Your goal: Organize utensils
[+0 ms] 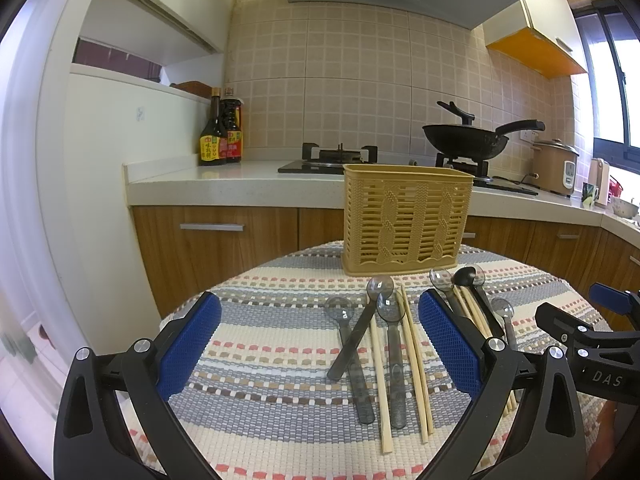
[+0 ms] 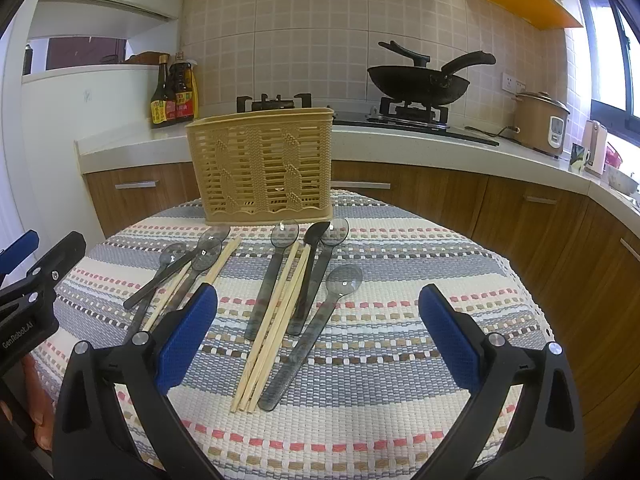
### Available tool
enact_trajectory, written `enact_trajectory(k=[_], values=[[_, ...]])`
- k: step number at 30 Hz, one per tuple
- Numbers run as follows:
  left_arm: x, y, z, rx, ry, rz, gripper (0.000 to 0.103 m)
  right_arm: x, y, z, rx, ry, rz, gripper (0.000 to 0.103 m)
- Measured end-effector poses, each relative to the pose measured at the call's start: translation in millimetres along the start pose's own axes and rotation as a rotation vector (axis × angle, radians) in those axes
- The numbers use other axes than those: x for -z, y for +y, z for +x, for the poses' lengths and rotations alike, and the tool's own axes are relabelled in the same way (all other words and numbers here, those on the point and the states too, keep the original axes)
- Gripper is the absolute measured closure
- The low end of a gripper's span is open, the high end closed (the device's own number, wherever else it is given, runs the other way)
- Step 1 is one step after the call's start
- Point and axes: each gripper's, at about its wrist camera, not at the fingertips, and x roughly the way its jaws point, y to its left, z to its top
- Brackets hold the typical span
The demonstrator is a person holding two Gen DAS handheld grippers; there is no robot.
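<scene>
A tan slotted utensil basket (image 1: 406,220) (image 2: 262,166) stands upright at the far side of a round table covered by a striped woven cloth (image 1: 280,360) (image 2: 400,280). In front of it lie several smoky translucent spoons (image 1: 390,356) (image 2: 314,336), one black spoon (image 2: 310,268) and wooden chopsticks (image 1: 416,364) (image 2: 276,320) in two loose groups. My left gripper (image 1: 320,344) is open above the left group, nothing between its blue pads. My right gripper (image 2: 318,340) is open above the right group, also holding nothing.
Behind the table runs a kitchen counter (image 1: 224,184) with sauce bottles (image 1: 220,132), a gas hob with a black wok (image 1: 468,140) and a rice cooker (image 1: 554,166). Wooden cabinets (image 2: 440,196) stand below. The table edge curves close on both sides.
</scene>
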Motion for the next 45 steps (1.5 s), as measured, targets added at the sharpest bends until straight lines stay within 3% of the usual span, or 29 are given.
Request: enact_trajectory(k=[8, 14, 16, 18, 20, 21, 22, 24, 25, 27, 31, 33, 37, 45], values=[[2, 2, 6, -0.001, 0.004, -0.011, 0.007, 0, -2, 1, 0.016, -0.002, 0.017, 0.006], [0, 16, 19, 0.076, 0.059, -0.017, 0.007, -2, -11, 4, -0.012, 0.019, 0.061, 0.006], [-6, 18, 30, 0.095, 0.126, 0.029, 0.007, -4, -12, 10, -0.001, 0.052, 0.057, 0.006], [-13, 23, 49, 0.144, 0.262, 0.077, 0.010, -6, -11, 17, 0.012, 0.118, 0.038, 0.006], [-23, 19, 65, 0.169, 0.302, 0.168, 0.012, -11, -12, 24, -0.014, 0.167, 0.034, 0.006], [-25, 16, 70, 0.190, 0.308, 0.196, 0.018, -14, -13, 27, -0.033, 0.183, 0.038, 0.006], [-27, 12, 79, 0.201, 0.356, 0.248, 0.020, -18, -16, 32, -0.036, 0.214, 0.048, 0.006], [-26, 2, 98, 0.226, 0.457, 0.355, 0.033, -24, -18, 42, 0.043, 0.245, 0.019, 0.006], [-24, -2, 106, 0.238, 0.480, 0.390, 0.034, -27, -22, 53, 0.082, 0.314, 0.014, 0.008], [-22, -6, 126, 0.288, 0.561, 0.420, 0.040, -30, -33, 65, 0.057, 0.395, 0.053, 0.012], [-20, -8, 165, 0.405, 0.731, 0.363, 0.056, -32, -51, 95, 0.028, 0.546, 0.134, 0.039], [-19, -9, 176, 0.440, 0.773, 0.333, 0.064, -31, -51, 107, 0.015, 0.606, 0.137, 0.047], [-23, -11, 187, 0.488, 0.812, 0.332, 0.065, -29, -42, 125, -0.007, 0.745, 0.161, 0.069], [-20, -28, 198, 0.478, 0.830, 0.447, 0.071, -39, -28, 139, 0.006, 0.800, 0.207, 0.075]])
